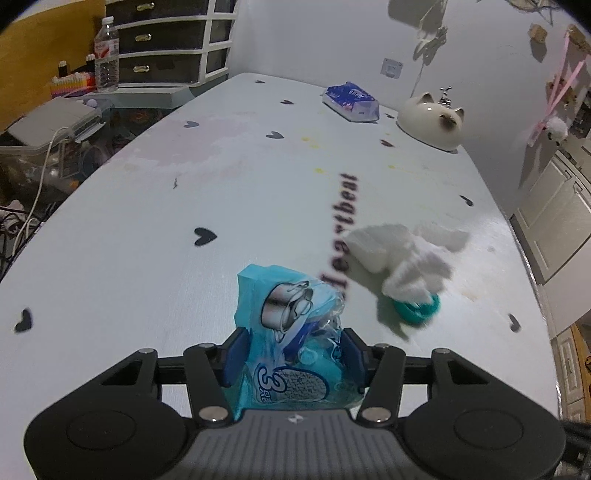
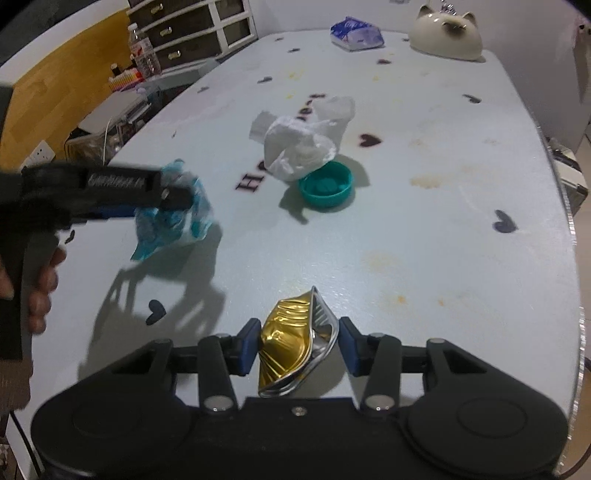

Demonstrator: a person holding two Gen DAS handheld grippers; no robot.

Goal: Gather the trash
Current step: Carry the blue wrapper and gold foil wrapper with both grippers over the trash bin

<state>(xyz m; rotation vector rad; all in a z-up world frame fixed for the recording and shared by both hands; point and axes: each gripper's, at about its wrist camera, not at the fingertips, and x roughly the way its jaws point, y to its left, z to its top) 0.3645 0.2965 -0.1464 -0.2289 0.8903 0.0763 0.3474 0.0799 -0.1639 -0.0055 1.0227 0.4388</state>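
My left gripper (image 1: pixel 295 343) is shut on a crumpled blue plastic wrapper (image 1: pixel 284 306) that sticks out forward from between its pads. The right wrist view shows that same left gripper (image 2: pixel 177 199) holding the wrapper (image 2: pixel 173 225) just above the table, with a shadow beneath it. My right gripper (image 2: pixel 299 332) is shut on a crushed gold and silver foil capsule (image 2: pixel 288 343). A crumpled white tissue (image 2: pixel 299 147) lies mid-table, leaning on an upturned teal bottle cap (image 2: pixel 327 184). In the left wrist view the tissue (image 1: pixel 402 258) and cap (image 1: pixel 417 306) sit ahead and to the right.
The pale table (image 2: pixel 443 240) has heart prints and yellowish stains. At its far end stand a cat-shaped ceramic dish (image 2: pixel 447 33) and a blue tissue pack (image 2: pixel 356 33). A water bottle (image 1: pixel 107 55) and drawers stand off to the left. A person's hand (image 2: pixel 40 288) grips the left tool.
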